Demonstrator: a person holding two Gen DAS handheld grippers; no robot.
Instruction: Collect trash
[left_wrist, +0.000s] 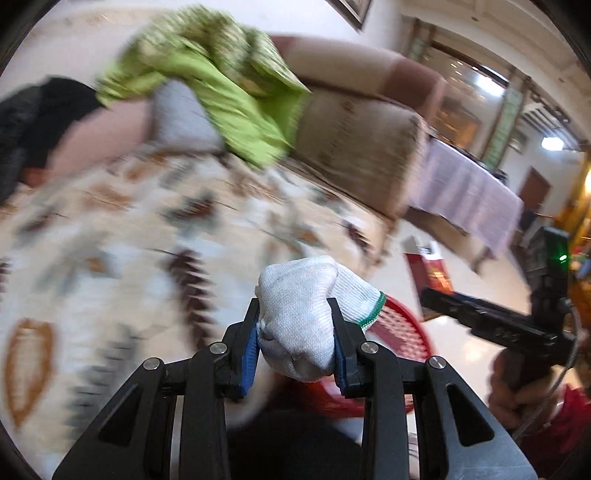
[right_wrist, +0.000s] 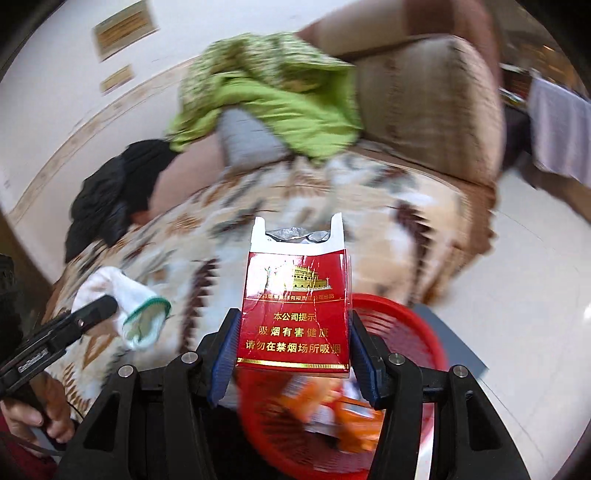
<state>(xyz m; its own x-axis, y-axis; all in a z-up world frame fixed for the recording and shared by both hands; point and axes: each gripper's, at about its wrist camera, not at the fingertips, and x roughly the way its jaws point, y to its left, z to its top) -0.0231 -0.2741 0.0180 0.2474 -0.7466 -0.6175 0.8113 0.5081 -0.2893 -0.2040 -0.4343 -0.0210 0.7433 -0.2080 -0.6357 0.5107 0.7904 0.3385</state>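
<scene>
Patterned leaf-print sofa cover (right_wrist: 303, 206) behind, my right claw (right_wrist: 293, 350) pinching the red cardboard cigarette pack (right_wrist: 295, 314) above the red plastic mesh basket (right_wrist: 424, 332), left claw (left_wrist: 295, 343) squeezing a white knit glove (left_wrist: 303, 310) beside it, so letting go off-centre could drop either onto the floor.

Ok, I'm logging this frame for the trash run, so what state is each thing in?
Left gripper: shut on the white glove.
Right gripper: shut on the red cigarette pack.
Cigarette pack: lid open, creased, held above the basket.
Red basket: already holds wrappers.
Green cloth: crumpled on the sofa.
</scene>
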